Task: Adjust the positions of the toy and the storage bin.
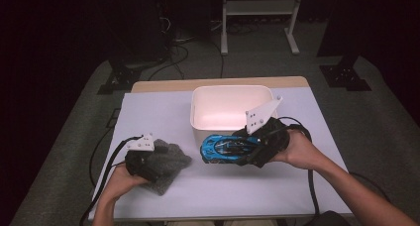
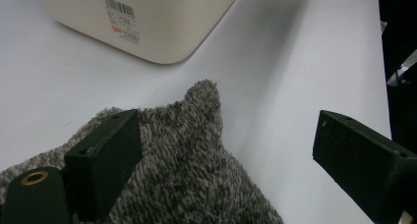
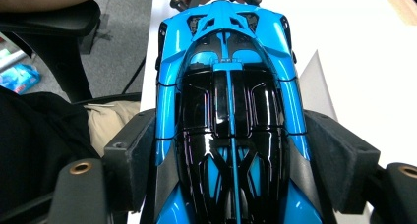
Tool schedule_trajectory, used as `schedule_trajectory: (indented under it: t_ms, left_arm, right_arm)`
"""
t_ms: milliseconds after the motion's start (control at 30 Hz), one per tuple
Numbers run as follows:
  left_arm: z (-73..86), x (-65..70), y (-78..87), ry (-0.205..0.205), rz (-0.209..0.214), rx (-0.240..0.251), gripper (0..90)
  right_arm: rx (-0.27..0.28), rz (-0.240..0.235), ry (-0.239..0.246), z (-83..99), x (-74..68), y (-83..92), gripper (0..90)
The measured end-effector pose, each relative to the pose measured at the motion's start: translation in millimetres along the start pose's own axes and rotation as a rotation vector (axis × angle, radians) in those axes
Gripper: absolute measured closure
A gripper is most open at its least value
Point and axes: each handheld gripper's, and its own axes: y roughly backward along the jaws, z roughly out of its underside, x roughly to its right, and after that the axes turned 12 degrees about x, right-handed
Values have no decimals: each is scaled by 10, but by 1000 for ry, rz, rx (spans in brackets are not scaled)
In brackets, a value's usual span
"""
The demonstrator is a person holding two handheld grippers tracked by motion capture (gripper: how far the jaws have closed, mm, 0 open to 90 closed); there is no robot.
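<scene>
Two grippers on the go here, each with blocky matte-black jaws. The right gripper (image 3: 231, 155) is clamped on a toy car (image 3: 228, 111), one foam-faced pad pressed flat against each flank, so the car sits lengthwise between the jaws with its far end poking out well past the tips. It's a glossy hard-plastic thing, bright blue body with a shiny black canopy and a thin blue spine down the middle, low and wedge-shaped. In the high view the car (image 1: 228, 147) is held just in front of a white bin (image 1: 198, 118), a smooth rounded-corner tub. The left gripper (image 2: 226, 155) has its jaws wide apart over a grey cloth (image 2: 187, 175), a fuzzy, nubbly knit lump with a pointed corner sticking up between the tips; the near jaw sits over the fabric, but I can't tell whether it's touching it, and the other is over bare white table (image 2: 295, 76). The bin's barcode label shows beyond the jaws.
</scene>
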Motion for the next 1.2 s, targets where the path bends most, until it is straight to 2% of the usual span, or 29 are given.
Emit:
schedule_trajectory:
  t_ms: [433,667,733,967,1200]
  left_arm:
    - [2,-2,1,2,-4,-2,102]
    - [5,-32,-5,8,-6,4,103]
    - [0,-47,-20,6,-4,8,103]
    - [2,-72,-46,5,0,6,102]
    - [-3,-89,-32,3,0,8,102]
  right_arm:
    - [-4,6,-2,-222,188,145,253]
    - [-3,5,-15,-282,360,217,252]
    - [-24,24,-6,-310,401,243,252]
    - [-30,37,-21,-365,555,327,253]
    - [-31,34,-19,-445,696,344,252]
